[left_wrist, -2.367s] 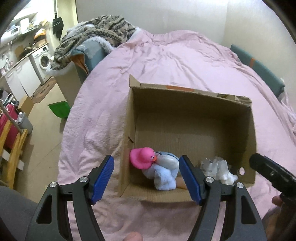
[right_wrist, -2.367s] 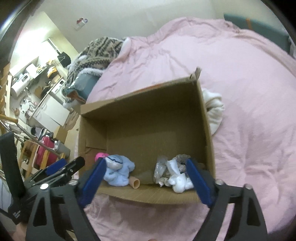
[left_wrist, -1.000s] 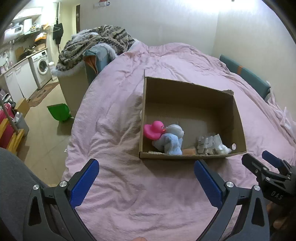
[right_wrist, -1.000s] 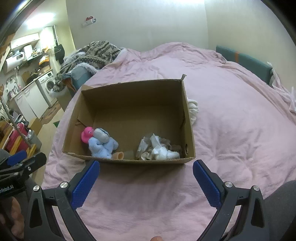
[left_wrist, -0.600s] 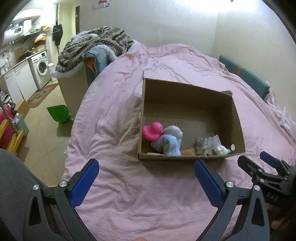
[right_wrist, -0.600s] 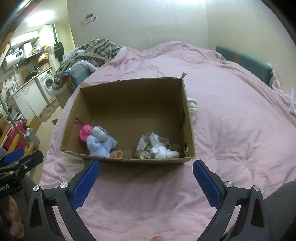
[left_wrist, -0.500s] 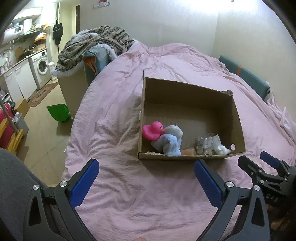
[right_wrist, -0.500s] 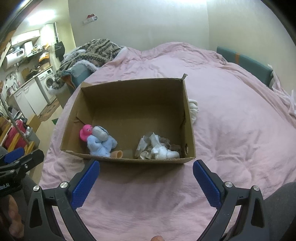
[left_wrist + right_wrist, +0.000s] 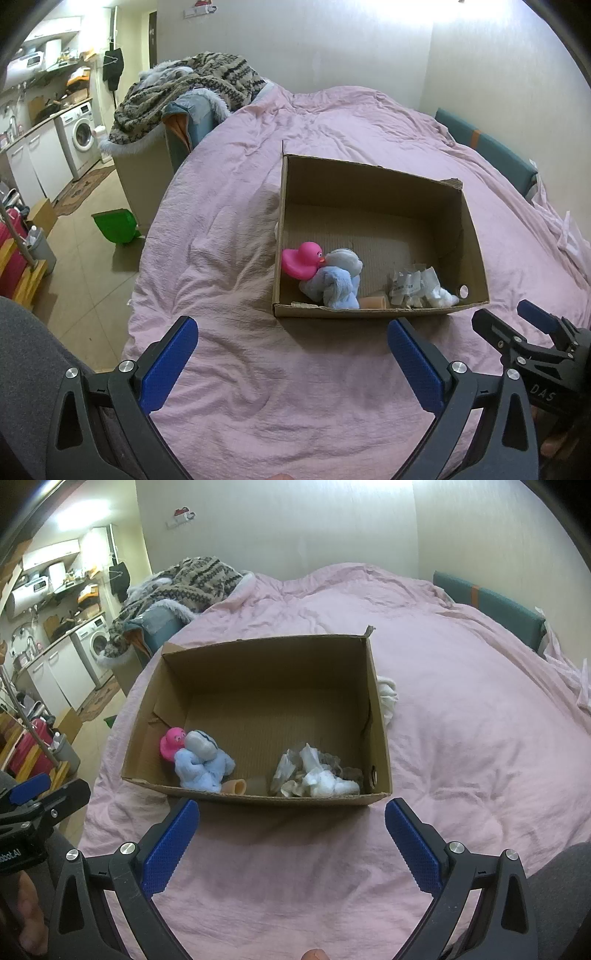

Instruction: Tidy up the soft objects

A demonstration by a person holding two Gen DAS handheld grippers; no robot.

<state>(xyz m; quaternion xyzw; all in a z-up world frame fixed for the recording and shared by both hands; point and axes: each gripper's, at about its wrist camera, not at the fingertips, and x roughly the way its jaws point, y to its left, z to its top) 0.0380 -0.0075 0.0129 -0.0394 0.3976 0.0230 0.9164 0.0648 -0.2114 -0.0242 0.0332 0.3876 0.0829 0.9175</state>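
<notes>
An open cardboard box (image 9: 471,236) (image 9: 376,686) sits on a pink bed cover. Inside lie a pink rubber duck (image 9: 303,260) (image 9: 171,743), a light blue plush toy (image 9: 338,284) (image 9: 201,764), a small tan tube (image 9: 373,302) (image 9: 236,787) and a white crumpled bundle (image 9: 421,288) (image 9: 314,773). My left gripper (image 9: 291,363) is open and empty, held back over the cover in front of the box. My right gripper (image 9: 291,843) is open and empty, also in front of the box. A white cloth (image 9: 387,698) lies on the cover outside the box's right wall.
The pink cover (image 9: 229,229) spreads all around the box. A patterned blanket heap (image 9: 184,88) sits on a chair at the bed's far left. A green dustpan (image 9: 114,225), washing machine (image 9: 81,134) and red case (image 9: 11,258) stand on the floor at left.
Both grippers pulled back from inside the box and opened wide 2.4 s ago to 1 s ago. Since then they have barely moved.
</notes>
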